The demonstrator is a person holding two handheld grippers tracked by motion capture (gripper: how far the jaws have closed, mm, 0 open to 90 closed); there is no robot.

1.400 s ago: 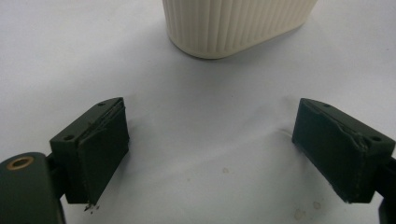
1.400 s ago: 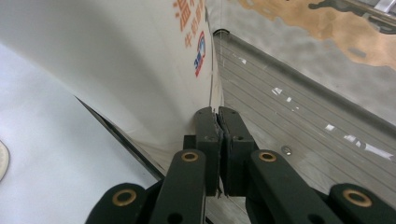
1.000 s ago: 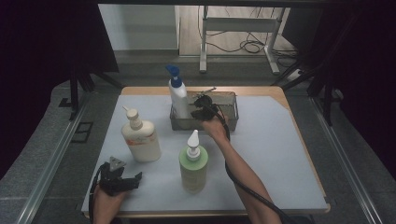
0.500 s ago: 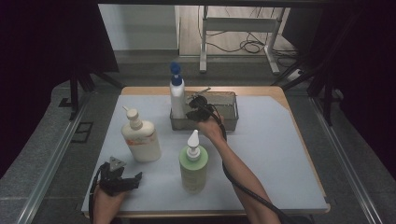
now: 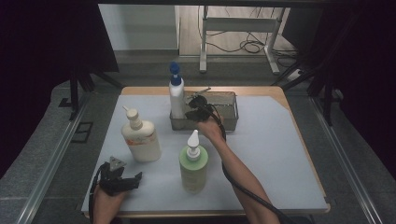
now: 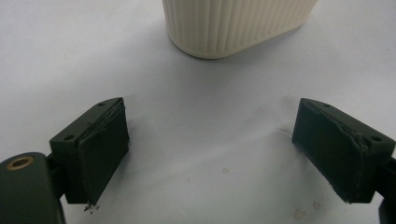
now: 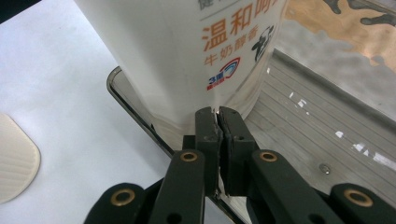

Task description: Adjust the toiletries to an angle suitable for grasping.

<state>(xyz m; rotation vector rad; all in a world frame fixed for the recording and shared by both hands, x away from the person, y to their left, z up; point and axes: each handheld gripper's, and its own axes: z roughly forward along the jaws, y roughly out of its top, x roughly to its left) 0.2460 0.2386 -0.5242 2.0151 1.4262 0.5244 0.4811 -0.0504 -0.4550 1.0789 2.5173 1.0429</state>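
Note:
A white bottle with a blue pump (image 5: pixel 176 97) stands upright in the left end of a metal basket (image 5: pixel 229 122) at the back of the table. In the right gripper view its label with orange print (image 7: pixel 187 56) is close up. My right gripper (image 7: pixel 218 112) is shut, its tips pressed against the bottle's lower side just above the basket's rim (image 7: pixel 135 109); nothing shows between the jaws. In the high view the right gripper (image 5: pixel 190 112) sits right of the bottle. My left gripper (image 5: pixel 133 179) rests open at the table's front left. Its jaws (image 6: pixel 210 140) stand wide apart over bare tabletop.
A cream pump bottle (image 5: pixel 140 139) stands left of centre; its ribbed base (image 6: pixel 233 23) lies just ahead of the left gripper. A green pump bottle (image 5: pixel 194 164) stands in the front middle, beside my right forearm. The white table mat (image 5: pixel 275 158) spreads to the right.
The white bottle with the blue pump leaned left a second ago and now stands upright in the basket. The right gripper shifted slightly toward it. The left gripper stayed put.

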